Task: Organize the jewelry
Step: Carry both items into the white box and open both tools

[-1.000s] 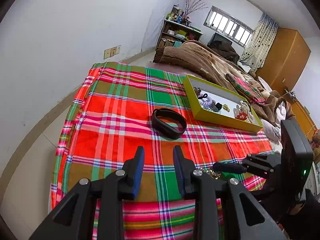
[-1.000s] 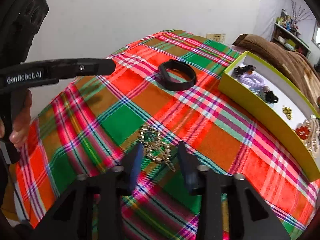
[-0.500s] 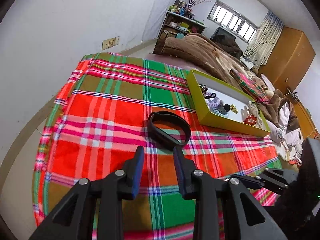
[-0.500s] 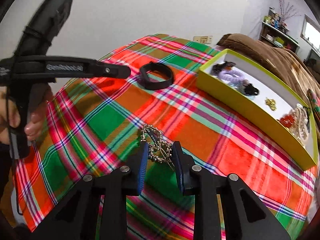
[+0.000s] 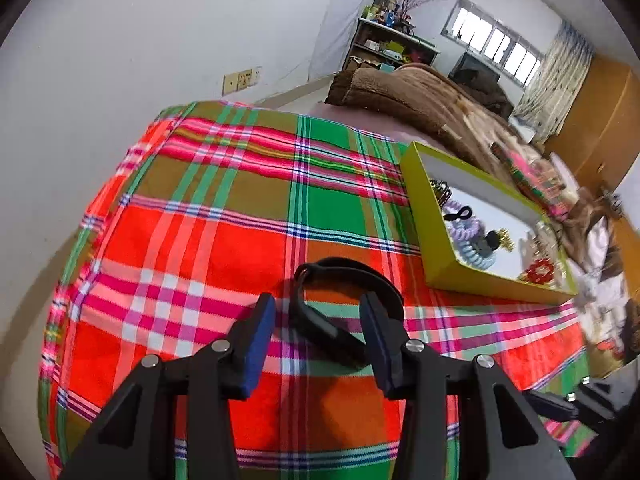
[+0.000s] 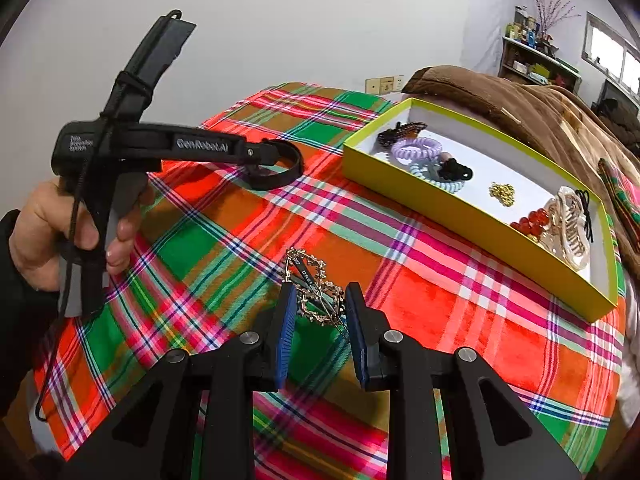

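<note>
A gold hair clip [image 6: 314, 290] with tiny sparkly bits lies on the checked cloth [image 6: 440, 292], near the camera in the right wrist view. The right gripper [image 6: 320, 300] is down at it, and its two blue fingers [image 6: 286, 320] stand one on each side of the clip's near end. There is a small gap from each finger to the clip, so the jaws are narrow but not pinching it. A black band [image 5: 344, 308] shaped like a ring lies flat on the cloth, farther off and to the left of the clip. The left gripper [image 5: 318, 320] is at the band. Its jaws are wide, and the near side of the band runs across the gap between its fingers [image 5: 260, 336]. The right finger sits right at the band's edge, but I cannot tell if it touches. In the right wrist view, the left gripper reaches in from the left, held by a hand [image 6: 60, 232], and its tip covers the left part of the band. A yellow-green box [image 6: 460, 216] with a white inside sits on the cloth to the right, well apart from the clip. In it are a dark claw clip [image 6: 400, 132], curly purple hair ties [image 6: 418, 148], a black scrunchie [image 6: 454, 170], a small gold thing [image 6: 502, 192], red beads [image 6: 530, 220] and a cream claw clip [image 6: 570, 228]. Past the box lies a brown blanket [image 6: 520, 104]. A white wall [image 6: 280, 20] stands on the far side.
</note>
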{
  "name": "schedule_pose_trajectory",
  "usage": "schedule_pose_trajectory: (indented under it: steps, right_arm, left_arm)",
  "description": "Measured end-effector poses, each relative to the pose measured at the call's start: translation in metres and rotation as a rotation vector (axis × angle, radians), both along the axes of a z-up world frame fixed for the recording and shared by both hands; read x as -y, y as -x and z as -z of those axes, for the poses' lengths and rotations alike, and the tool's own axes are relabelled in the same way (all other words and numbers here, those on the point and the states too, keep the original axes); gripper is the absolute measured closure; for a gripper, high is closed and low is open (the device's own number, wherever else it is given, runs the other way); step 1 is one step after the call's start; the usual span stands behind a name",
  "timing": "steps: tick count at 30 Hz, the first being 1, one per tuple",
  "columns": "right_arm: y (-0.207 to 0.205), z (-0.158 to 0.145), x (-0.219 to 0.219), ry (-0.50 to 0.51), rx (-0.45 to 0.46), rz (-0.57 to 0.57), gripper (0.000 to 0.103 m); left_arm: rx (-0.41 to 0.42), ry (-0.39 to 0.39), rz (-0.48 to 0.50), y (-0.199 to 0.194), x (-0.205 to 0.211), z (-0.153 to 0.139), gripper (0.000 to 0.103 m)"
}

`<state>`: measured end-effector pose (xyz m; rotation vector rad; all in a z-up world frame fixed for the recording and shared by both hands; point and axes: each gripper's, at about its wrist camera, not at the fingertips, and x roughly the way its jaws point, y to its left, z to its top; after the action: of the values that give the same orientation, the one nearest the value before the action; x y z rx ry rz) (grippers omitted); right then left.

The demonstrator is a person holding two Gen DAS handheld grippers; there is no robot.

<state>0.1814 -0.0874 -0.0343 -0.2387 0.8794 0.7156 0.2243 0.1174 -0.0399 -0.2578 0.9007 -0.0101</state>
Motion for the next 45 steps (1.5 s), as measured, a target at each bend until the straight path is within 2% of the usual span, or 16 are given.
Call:
schedule_pose_trajectory:
  steps: [1,2,4,10,19,31,45]
  right_arm:
    - [0.000,-0.001,0.001,-0.002,0.001,0.003,0.077]
    - [0.000,-0.001,0.003,-0.004,0.002,0.008,0.077]
    - [0.000,-0.003,0.006,-0.008,0.003,0.015,0.077]
    - [0.001,-0.007,0.016,-0.014,0.007,0.034,0.077]
    - [0.002,-0.022,0.030,-0.041,0.031,0.070,0.077]
    - [-0.009,-0.047,0.044,-0.054,0.092,0.111,0.077]
    - [-0.051,-0.064,0.088,-0.065,0.138,0.210,0.077]
  left_arm:
    - [-0.002,-0.028,0.010,-0.001,0.004,0.000,0.062]
    - [-0.005,-0.052,0.017,-0.001,0.008,0.000,0.071]
    - [-0.002,-0.081,0.022,-0.003,0.011,0.000,0.076]
    - [0.023,-0.055,0.024,-0.003,0.007,-0.006,0.088]
    - [0.068,-0.060,0.070,0.012,0.017,-0.025,0.088]
    - [0.174,-0.061,0.157,0.025,0.048,-0.072,0.089]
    - [0.192,-0.052,0.229,-0.007,0.079,-0.079,0.089]
